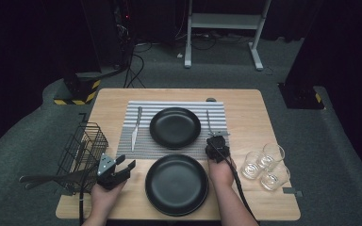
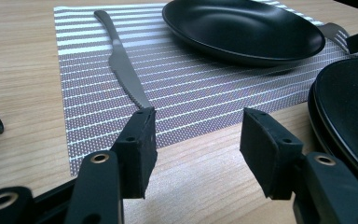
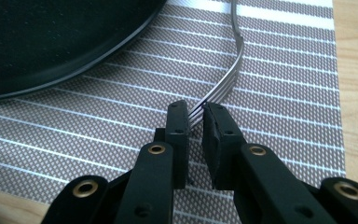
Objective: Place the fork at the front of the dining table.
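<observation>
Right gripper (image 3: 195, 122) sits at the near right corner of the grey-and-white striped woven placemat (image 1: 143, 141). Its jaws are pinched narrow on the tine end of the slim silver metal fork (image 3: 230, 70); the tines run in between the two black pads. The fork lies flat on the mat at 3 o'clock of the far round black plate (image 1: 175, 127), handle pointing to 12 o'clock, away from the person. Fork and plate rim are near but apart.

Left gripper (image 2: 196, 140) is held over bare light wooden table (image 1: 245, 103), just off the mat's near left edge. Its jaws stand wide, nothing between them. The silver metal table knife (image 2: 121, 65) lies on the mat at 9 o'clock of the far plate.

Second round black plate (image 1: 176, 183) rests on the wood at 6 o'clock of the mat, between the two hands. Black wire basket (image 1: 82, 150) stands at the table's left edge. Three clear drinking glasses (image 1: 266, 165) are clustered at the right edge.
</observation>
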Available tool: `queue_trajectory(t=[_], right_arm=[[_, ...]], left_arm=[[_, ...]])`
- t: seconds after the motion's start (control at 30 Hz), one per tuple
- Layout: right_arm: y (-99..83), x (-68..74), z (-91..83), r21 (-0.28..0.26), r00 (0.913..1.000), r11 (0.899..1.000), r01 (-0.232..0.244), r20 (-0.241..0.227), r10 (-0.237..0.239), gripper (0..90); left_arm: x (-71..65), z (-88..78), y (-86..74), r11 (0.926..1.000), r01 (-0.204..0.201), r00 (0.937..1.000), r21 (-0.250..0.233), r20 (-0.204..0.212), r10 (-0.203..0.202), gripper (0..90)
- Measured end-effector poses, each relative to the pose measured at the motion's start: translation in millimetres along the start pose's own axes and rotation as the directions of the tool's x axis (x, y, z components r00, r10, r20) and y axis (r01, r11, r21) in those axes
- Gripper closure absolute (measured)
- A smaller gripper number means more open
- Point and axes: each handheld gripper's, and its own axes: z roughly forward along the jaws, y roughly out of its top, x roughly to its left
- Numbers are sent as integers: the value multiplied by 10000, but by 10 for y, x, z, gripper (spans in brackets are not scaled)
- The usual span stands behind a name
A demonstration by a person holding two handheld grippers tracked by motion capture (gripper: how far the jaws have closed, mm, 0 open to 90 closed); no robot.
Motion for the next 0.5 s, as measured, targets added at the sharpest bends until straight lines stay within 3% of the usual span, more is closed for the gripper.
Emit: queue_trajectory(t=[0.5], right_arm=[[55,92,62,27,9997,10000,87,-218,-87,795]], left_arm=[[-1,0,-1,10000,7,10000,7,16,-7,460]])
